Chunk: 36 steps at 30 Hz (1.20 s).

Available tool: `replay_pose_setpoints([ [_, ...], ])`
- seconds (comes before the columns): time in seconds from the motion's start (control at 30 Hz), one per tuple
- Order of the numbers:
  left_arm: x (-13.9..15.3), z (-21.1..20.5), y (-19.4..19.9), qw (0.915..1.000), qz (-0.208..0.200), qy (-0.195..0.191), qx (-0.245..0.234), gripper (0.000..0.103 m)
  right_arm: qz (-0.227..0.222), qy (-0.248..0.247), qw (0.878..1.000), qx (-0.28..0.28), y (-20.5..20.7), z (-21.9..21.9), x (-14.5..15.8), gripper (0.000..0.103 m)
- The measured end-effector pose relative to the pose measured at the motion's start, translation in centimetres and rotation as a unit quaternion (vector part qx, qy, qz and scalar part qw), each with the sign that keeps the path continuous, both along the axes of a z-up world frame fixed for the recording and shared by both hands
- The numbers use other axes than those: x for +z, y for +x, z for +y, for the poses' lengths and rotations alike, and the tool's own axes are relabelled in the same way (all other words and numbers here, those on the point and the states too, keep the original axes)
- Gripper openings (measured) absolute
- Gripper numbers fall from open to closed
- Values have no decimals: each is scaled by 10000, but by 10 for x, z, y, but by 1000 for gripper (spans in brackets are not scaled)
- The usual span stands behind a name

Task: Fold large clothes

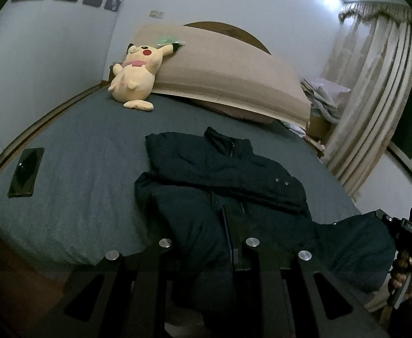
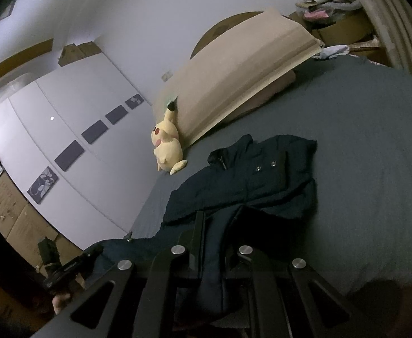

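A dark navy jacket (image 1: 225, 174) lies on the grey-blue bed sheet (image 1: 79, 169), collar toward the headboard and sleeves folded in over the chest. Its near hem is raised off the bed. My left gripper (image 1: 222, 225) is shut on a bunched fold of that hem. In the right wrist view the jacket (image 2: 251, 180) runs down between the fingers of my right gripper (image 2: 217, 225), which is shut on the hem. Each gripper shows in the other's view: the right gripper (image 1: 409, 231) at the far right with a hand below it, the left gripper (image 2: 65, 264) at lower left.
A yellow plush toy (image 1: 135, 76) leans on a long beige pillow (image 1: 228, 73) at the headboard. A black phone (image 1: 25, 171) lies near the bed's left edge. Curtains (image 1: 375, 98) and a clothes pile (image 1: 321, 95) stand right of the bed. A white wardrobe (image 2: 65, 129) and cardboard boxes (image 2: 14, 219) stand left.
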<state>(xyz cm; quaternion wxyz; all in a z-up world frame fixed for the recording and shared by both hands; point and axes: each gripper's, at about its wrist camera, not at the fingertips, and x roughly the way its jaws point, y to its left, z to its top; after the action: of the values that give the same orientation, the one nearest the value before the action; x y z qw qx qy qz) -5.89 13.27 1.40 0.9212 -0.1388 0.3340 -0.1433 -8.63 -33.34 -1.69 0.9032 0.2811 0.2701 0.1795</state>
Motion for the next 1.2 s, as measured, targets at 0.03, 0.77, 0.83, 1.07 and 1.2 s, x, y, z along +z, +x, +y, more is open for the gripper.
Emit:
replay_pose_setpoints([
  [0.03, 0, 0, 1, 10000, 4, -12, 21, 19, -8, -7, 10000, -18, 2, 0, 1, 9],
  [0.77, -5, -15, 40, 9990, 14, 194, 402, 19, 23, 171, 9973, -713, 39, 1, -4, 8],
  [0.83, -5, -14, 41, 9990, 10, 175, 420, 19, 16, 167, 9971, -745, 41, 2, -3, 9],
  [1.07, -7, -12, 43, 9989, 34, 131, 445, 19, 25, 203, 9962, -844, 39, 2, -5, 9],
  [1.2, -7, -14, 44, 9987, 42, 178, 477, 19, 25, 215, 9959, -878, 39, 2, -4, 8],
])
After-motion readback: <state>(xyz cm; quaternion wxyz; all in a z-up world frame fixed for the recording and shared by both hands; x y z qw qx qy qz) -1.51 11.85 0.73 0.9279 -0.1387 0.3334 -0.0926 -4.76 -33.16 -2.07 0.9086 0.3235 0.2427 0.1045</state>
